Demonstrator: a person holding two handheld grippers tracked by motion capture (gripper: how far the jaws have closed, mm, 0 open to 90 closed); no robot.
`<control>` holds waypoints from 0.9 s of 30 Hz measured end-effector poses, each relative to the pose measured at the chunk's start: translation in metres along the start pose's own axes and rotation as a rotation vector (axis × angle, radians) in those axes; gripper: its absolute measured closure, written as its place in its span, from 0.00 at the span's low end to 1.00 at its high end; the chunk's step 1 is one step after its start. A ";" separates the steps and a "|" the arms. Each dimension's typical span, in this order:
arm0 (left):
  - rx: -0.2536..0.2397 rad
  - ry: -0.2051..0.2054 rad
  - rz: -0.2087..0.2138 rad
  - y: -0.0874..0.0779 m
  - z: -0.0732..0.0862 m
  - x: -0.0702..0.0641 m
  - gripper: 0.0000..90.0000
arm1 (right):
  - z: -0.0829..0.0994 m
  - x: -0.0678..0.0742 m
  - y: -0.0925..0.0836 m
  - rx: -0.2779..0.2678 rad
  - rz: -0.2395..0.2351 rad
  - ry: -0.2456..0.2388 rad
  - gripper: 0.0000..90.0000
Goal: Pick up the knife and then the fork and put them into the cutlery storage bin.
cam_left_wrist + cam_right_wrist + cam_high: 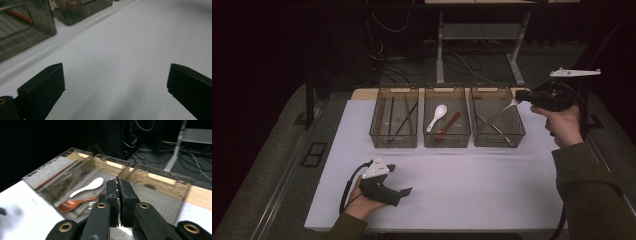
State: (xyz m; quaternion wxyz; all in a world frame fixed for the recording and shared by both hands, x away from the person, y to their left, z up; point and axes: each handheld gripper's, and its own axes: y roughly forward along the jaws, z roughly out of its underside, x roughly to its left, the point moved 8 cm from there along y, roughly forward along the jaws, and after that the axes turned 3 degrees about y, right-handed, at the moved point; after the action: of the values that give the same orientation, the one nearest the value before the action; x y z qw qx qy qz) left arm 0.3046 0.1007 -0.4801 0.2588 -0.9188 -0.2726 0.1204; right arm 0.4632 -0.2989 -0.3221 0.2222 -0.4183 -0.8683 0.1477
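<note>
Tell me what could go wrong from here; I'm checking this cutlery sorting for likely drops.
1. The right hand-held gripper pinches a thin metal utensil near one end, above the right bin. Held that way, it might swivel or slip out.
2. The utensil hangs near the bin's far corner, so a careless release could drop it across the rim or onto the table.

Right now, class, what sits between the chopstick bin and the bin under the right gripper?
The middle bin, holding a white spoon and a reddish-brown spoon, as the high view shows.
</note>
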 end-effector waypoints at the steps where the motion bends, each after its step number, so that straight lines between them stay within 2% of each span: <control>1: 0.004 -0.003 0.000 0.000 0.002 0.000 0.00 | -0.001 -0.005 -0.001 0.000 0.013 0.003 0.96; 6: 0.030 -0.010 -0.019 0.003 0.004 0.001 0.00 | -0.005 -0.024 -0.002 -0.001 0.055 0.027 0.96; 14: 0.039 0.001 -0.016 0.003 0.005 0.000 0.00 | -0.002 -0.045 0.012 0.030 0.103 0.037 0.96; 22: 0.042 0.004 -0.004 0.004 0.006 -0.002 0.00 | 0.012 -0.052 0.036 0.102 0.102 0.044 0.96; 27: 0.046 0.006 0.002 0.004 0.007 -0.002 0.00 | 0.024 -0.054 0.050 0.158 0.076 0.049 0.96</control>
State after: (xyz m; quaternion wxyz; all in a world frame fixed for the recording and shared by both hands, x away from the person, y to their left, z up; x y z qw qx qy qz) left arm 0.3023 0.0993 -0.4876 0.2803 -0.9134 -0.2679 0.1243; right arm 0.5141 -0.3124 -0.3787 0.2701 -0.4355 -0.8316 0.2139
